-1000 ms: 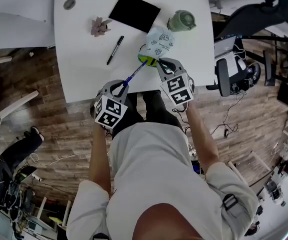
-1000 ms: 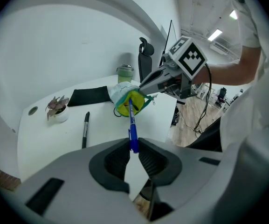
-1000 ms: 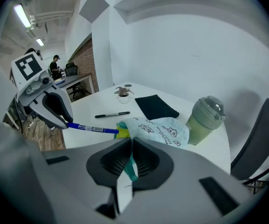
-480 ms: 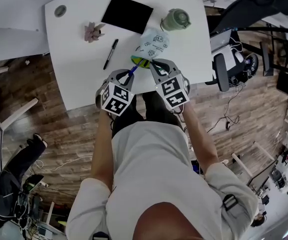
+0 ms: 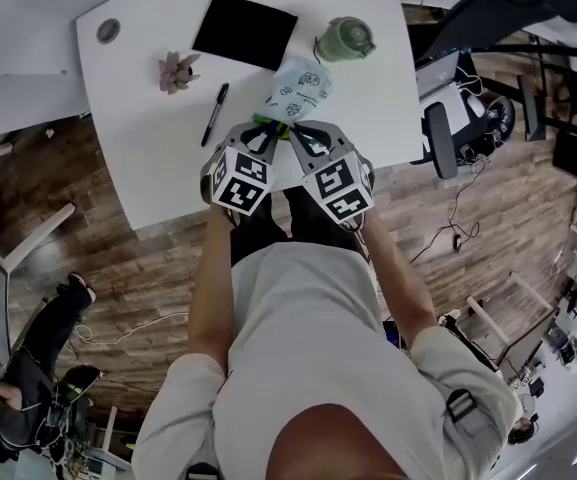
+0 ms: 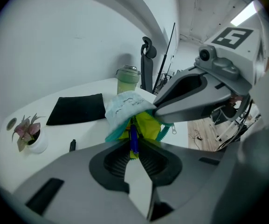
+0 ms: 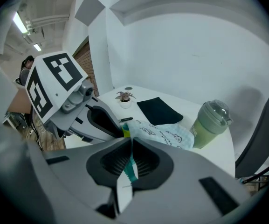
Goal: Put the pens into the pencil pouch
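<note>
The pale blue patterned pencil pouch lies near the white table's front edge, its yellow-lined mouth facing me. My right gripper is shut on the pouch's teal zipper edge and holds the mouth up. My left gripper is shut on a blue pen, whose far end reaches into the yellow opening. In the head view both grippers' marker cubes sit side by side just below the pouch, the left and the right. A black pen lies loose on the table left of the pouch.
Behind the pouch are a black notebook, a green lidded cup and a small potted plant. The table ends just under the grippers. An office chair stands to the right.
My left gripper has moved up and to the right with the blue pen, closing in beside the right gripper, and the pen's end now sits in the pouch mouth. The right gripper stayed put.
</note>
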